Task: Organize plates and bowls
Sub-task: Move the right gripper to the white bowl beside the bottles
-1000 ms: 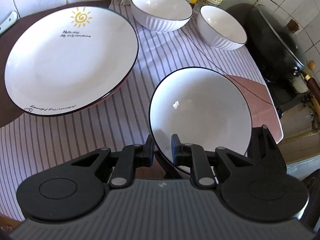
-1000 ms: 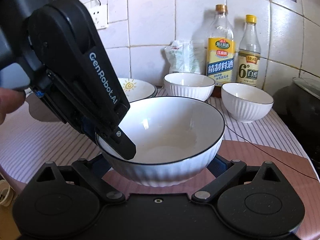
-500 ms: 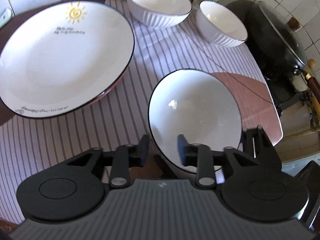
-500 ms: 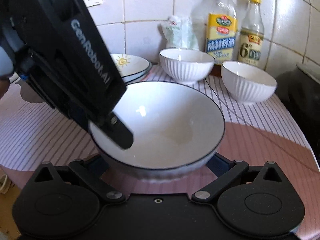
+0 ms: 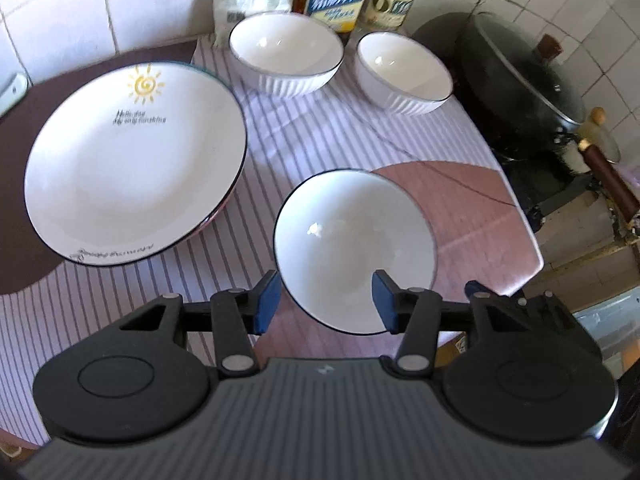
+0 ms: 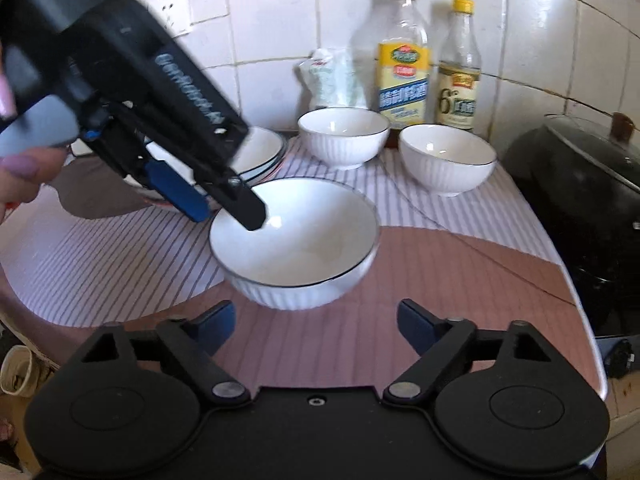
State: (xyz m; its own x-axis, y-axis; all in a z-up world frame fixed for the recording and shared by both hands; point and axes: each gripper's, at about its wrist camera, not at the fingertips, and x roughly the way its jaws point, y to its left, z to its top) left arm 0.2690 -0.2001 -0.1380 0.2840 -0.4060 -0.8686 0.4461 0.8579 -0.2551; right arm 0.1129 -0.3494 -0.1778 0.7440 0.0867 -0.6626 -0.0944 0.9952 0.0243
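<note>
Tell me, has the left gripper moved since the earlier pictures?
Yes. The left gripper has lifted off the large white ribbed bowl, its jaws just opening, rising against the tiled wall.

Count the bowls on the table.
3: near bowl under the left gripper's fingers, two back bowls by the bottles. More may be hidden.

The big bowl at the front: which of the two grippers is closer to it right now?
Left. The left gripper, jaws just opened, hangs over the big bowl's rim, one finger above its inside, not gripping. The right gripper sits open just short of the bowl, clear of it.
</note>
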